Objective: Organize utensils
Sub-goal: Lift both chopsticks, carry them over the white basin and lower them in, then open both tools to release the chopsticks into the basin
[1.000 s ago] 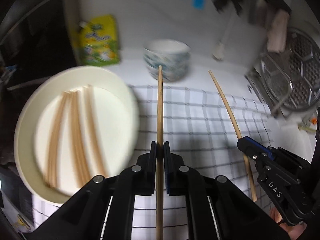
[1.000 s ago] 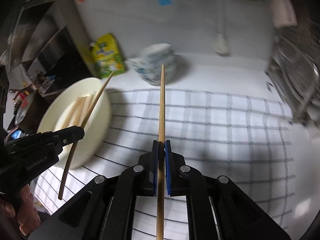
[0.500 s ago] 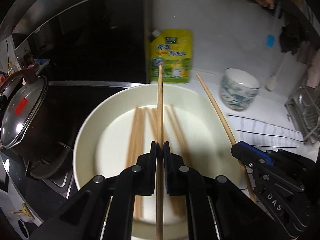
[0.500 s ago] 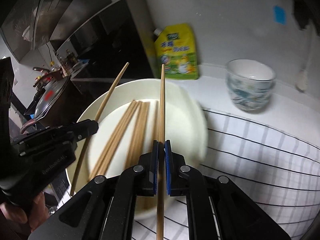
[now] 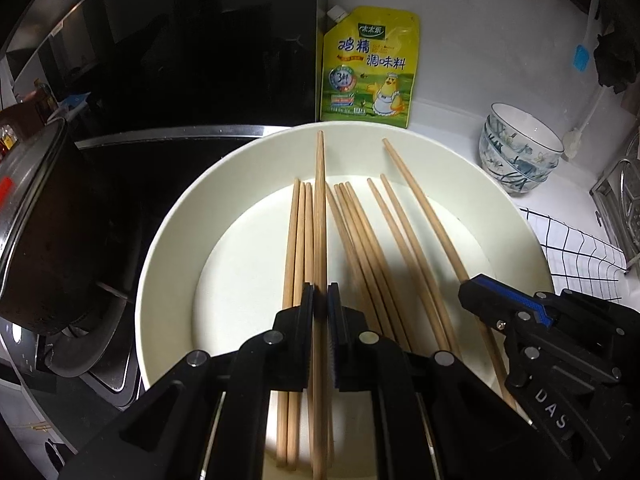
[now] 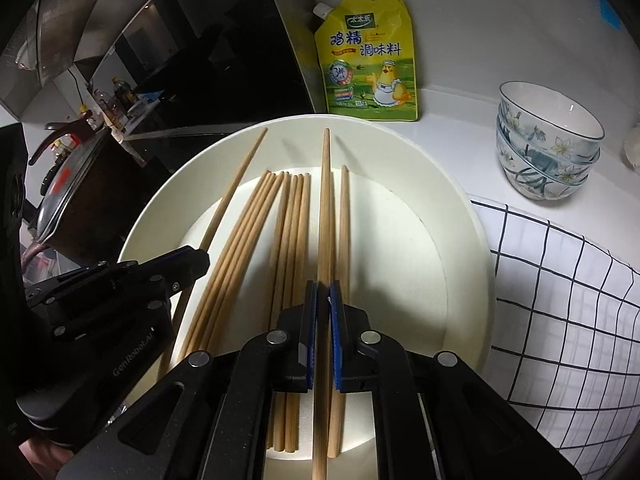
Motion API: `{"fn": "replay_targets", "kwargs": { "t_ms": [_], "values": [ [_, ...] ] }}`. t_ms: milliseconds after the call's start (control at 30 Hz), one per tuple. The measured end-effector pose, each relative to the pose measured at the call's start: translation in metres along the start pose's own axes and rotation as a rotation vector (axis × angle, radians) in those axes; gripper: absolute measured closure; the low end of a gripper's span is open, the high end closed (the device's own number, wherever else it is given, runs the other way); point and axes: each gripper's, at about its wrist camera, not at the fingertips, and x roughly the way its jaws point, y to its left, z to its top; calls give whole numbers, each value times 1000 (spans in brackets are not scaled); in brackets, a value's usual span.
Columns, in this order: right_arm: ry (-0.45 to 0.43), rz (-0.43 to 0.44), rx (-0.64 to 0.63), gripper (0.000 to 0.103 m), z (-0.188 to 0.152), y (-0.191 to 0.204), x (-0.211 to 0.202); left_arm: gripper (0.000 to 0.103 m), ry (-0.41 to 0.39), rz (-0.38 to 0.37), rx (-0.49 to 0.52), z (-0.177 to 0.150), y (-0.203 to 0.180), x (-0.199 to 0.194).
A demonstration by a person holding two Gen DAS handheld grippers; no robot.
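Chopsticks [image 5: 362, 236]: pale wood, matt, fine grain. Plate [image 5: 176, 216]: smooth cream ceramic, soft sheen. Left gripper [image 5: 320, 312] and right gripper [image 6: 323, 312]: matt black plastic, blue ribbed pads [image 6: 335, 320], bright metal pins. Pouch [image 6: 370, 60]: glossy yellow printed plastic. Bowls [image 6: 548, 152]: glazed ceramic, floral print. Cloth [image 6: 568, 292]: white woven fabric, black grid. Pot [image 5: 44, 232]: dull dark metal.

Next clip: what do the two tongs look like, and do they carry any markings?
Both are matte black, angular two-finger tools with round silver bolts and blue pads inside the tips. The left tongs read "GenRobot.AI" in pale letters. The right tongs read "DAS". No cables or sleeves show.
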Motion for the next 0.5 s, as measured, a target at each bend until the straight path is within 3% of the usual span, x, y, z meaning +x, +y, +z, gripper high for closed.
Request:
{"fn": "replay_targets", "kwargs": {
  "t_ms": [33, 100, 167, 200, 500],
  "values": [
    [-2, 2, -1, 96, 0, 0, 0, 92, 2, -1, -5, 0, 1, 0],
    [-20, -2, -1, 89, 0, 0, -5, 77, 5, -10, -15, -1, 4, -2],
    [-36, -25, -9, 81, -1, 1, -11, 51, -6, -5, -27, -1, 8, -6],
    [-43, -33, -9, 81, -1, 1, -14, 46, -16, -4, -33, -1, 9, -10],
    [-71, -48, 4, 80, -8, 1, -39, 42, -35, -2, -38, -4, 9, -35]
  ]
}}
